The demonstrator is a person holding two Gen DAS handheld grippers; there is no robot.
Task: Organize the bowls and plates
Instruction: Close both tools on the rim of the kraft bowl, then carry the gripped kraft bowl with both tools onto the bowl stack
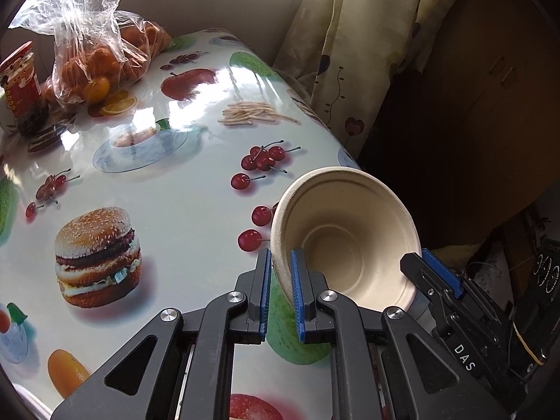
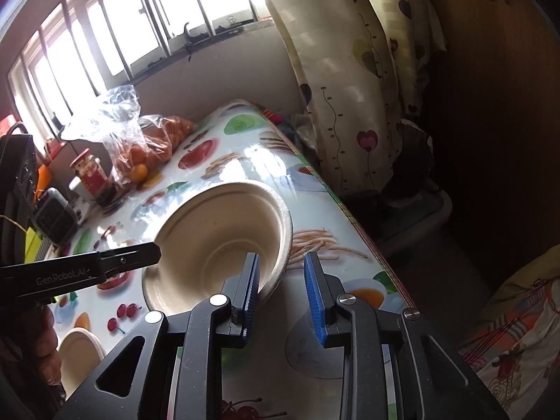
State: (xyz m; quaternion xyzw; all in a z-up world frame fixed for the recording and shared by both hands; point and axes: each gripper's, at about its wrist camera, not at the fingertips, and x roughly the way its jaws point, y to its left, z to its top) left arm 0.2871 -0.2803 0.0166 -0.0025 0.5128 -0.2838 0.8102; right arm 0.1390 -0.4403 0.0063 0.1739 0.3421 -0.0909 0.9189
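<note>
L gripper (image 1: 281, 280) is clamped on the near-left rim of the bowl (image 1: 350, 231), wall between pads, tilting it off the table (image 1: 182, 189) for transfer. R gripper (image 2: 282, 285) straddles the opposite rim, pads not seated; steadies only.

Bagged oranges (image 1: 101, 59), red jar (image 1: 21, 87) — heart-print curtain (image 1: 353, 52)

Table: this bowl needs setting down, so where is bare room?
Free: the middle of the table, between the bag of oranges and the held bowl. Crowded: the far left corner, around the bag and red jar.
</note>
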